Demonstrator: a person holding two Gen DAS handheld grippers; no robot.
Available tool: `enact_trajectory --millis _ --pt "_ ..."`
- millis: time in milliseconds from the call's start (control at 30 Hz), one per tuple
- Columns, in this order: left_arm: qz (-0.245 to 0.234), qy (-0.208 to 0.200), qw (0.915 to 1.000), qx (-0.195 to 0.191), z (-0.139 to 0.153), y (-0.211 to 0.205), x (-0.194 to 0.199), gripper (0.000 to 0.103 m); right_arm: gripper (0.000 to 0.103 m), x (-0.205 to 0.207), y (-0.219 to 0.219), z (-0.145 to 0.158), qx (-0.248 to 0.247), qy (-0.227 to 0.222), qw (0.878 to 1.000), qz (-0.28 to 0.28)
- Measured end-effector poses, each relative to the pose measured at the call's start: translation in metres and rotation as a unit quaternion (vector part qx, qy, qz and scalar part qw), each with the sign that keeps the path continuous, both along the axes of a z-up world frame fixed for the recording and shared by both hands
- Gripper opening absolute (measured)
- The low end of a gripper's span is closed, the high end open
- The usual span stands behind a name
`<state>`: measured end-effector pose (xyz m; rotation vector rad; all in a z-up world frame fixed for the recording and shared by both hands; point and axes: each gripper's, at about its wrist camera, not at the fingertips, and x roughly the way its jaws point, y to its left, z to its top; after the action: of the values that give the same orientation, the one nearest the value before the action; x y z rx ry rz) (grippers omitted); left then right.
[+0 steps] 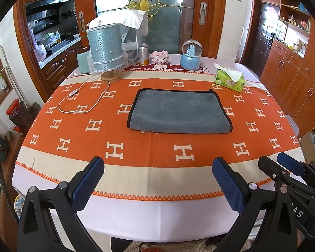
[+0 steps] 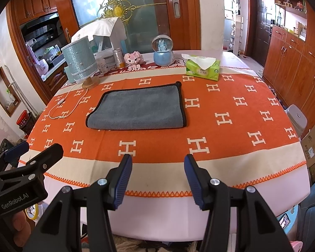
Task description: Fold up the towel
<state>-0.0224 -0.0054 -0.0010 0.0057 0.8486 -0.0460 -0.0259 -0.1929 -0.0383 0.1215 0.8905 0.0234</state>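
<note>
Grey microfibre towel (image 1: 179,111) sits folded on the table (image 1: 136,214) ahead of both hand-held grippers, left (image 1: 157,180) and right (image 2: 158,180) gaping empty; soft, floppy, I'd pinch a black-trimmed corner

Left gripper (image 1: 157,178) and right gripper (image 2: 157,176) both gape, empty.

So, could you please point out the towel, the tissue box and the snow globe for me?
towel (image 1: 179,113), left wrist view, middle of grey top.
tissue box (image 2: 202,70), right wrist view, green front face.
snow globe (image 1: 190,61), left wrist view, blue base.
</note>
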Motion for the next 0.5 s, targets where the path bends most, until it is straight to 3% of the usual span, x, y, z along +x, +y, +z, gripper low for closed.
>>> enact_trajectory --millis 500 --pt "-0.001 0.006 1.0000 0.001 -0.0011 -0.0025 -0.0030 0.102 0.052 0.0004 0.0002 -0.0004 0.002 0.002 1.000 0.002"
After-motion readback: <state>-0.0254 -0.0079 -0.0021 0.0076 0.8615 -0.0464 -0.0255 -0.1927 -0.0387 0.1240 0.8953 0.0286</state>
